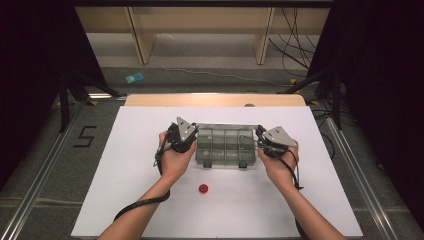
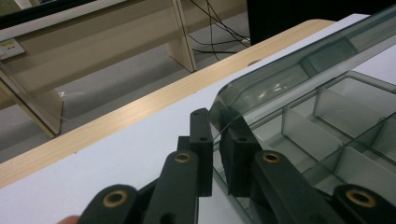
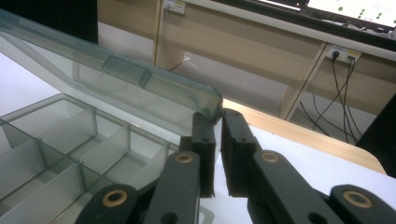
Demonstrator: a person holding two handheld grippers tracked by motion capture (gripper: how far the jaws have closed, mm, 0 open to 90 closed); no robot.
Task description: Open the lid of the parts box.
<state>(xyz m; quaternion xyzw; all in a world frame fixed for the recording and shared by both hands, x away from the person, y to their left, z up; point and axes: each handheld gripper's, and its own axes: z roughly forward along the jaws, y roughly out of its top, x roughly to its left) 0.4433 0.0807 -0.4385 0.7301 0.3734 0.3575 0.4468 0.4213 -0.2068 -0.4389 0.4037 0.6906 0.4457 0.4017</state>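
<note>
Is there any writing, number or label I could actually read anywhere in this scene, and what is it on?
"5": black tape figure on the floor left of the table.
Sticker on the wooden bench: too small to read.
Label on the wooden bench: blurred, unreadable.
Clear compartment box, red cap: no writing to be seen.

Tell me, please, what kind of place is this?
Probably a lab or recording room: a white table fenced by metal rails, loose cables on the floor, and dark curtains at both sides.
</note>
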